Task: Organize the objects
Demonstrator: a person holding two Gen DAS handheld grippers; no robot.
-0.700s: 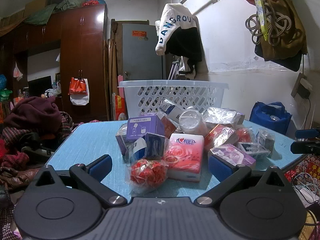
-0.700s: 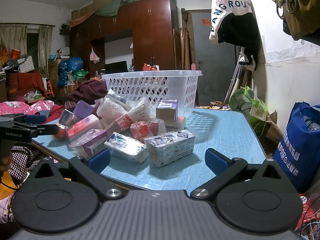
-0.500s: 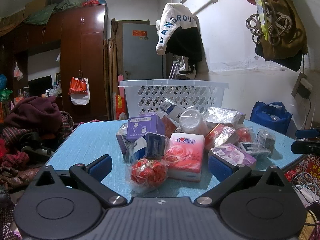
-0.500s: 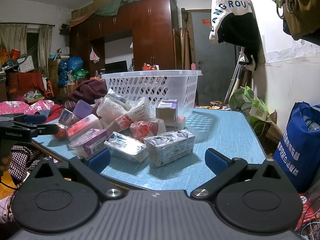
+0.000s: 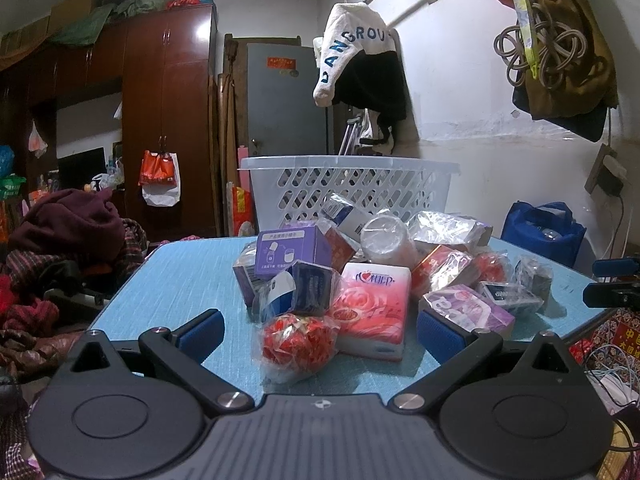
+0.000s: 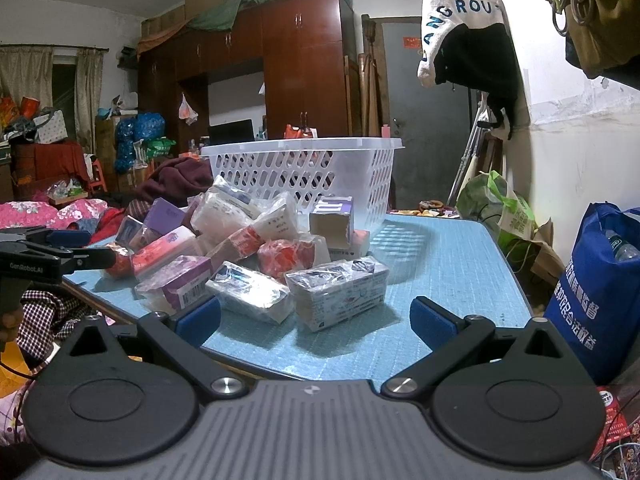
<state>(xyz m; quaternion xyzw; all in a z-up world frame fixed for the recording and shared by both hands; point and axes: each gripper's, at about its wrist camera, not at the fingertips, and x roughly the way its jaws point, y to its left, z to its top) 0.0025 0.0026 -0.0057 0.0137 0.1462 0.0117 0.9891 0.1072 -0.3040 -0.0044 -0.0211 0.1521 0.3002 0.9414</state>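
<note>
"GenRobot.AI" is read on the left tool (image 6: 52,258); both tools are held wide open, empty, before the basket (image 5: 348,188), packets (image 5: 372,304) just ahead of the left tool and between the right tool's (image 6: 316,320) fingers.

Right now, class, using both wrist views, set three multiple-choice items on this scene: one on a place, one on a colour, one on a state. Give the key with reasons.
1. Where does the white basket stand?
A. on the floor
B. at the far side of the table, behind the pile
C. on the wardrobe

2. What colour is the table top?
A. light blue
B. brown
C. white

3. How do the jaws of the left gripper stand?
A. shut on the tissue pack
B. shut on nothing
C. wide open, holding nothing

Key: 1 B, the basket rises behind the wrapped packets on the table. 2 A, the bare surface is light blue. 3 C, the pads stand far apart, and the bagged red item lies untouched between them.
</note>
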